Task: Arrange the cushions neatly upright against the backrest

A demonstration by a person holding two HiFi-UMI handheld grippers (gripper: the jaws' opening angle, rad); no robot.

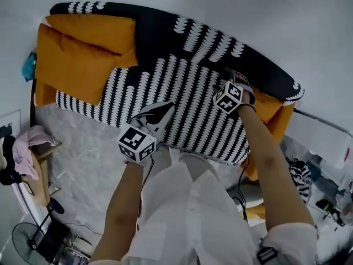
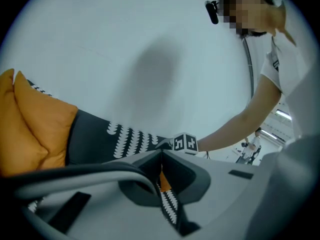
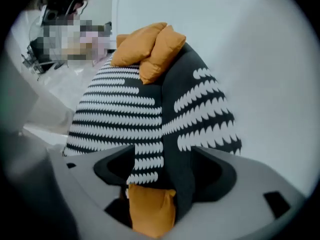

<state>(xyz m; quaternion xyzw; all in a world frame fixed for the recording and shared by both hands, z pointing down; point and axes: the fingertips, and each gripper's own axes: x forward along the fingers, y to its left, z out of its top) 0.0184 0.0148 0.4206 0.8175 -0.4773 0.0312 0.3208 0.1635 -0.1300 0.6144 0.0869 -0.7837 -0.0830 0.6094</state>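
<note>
White wall behind black-and-white patterned sofa; two orange cushions heaped in its left corner against backrest, third orange cushion at right end. Jaws of left gripper pressed together, empty; jaws of right gripper spread wide above third cushion's corner, not pinching it.

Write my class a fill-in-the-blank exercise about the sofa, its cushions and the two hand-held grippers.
1. The cushions are ___ in colour.
2. In the head view, ___ cushions lie piled at the left end of the sofa.
3. The hand-held gripper whose jaws are shut is the ___ one.
4. The sofa is patterned black and ___.

Missing words: orange; two; left; white.
</note>
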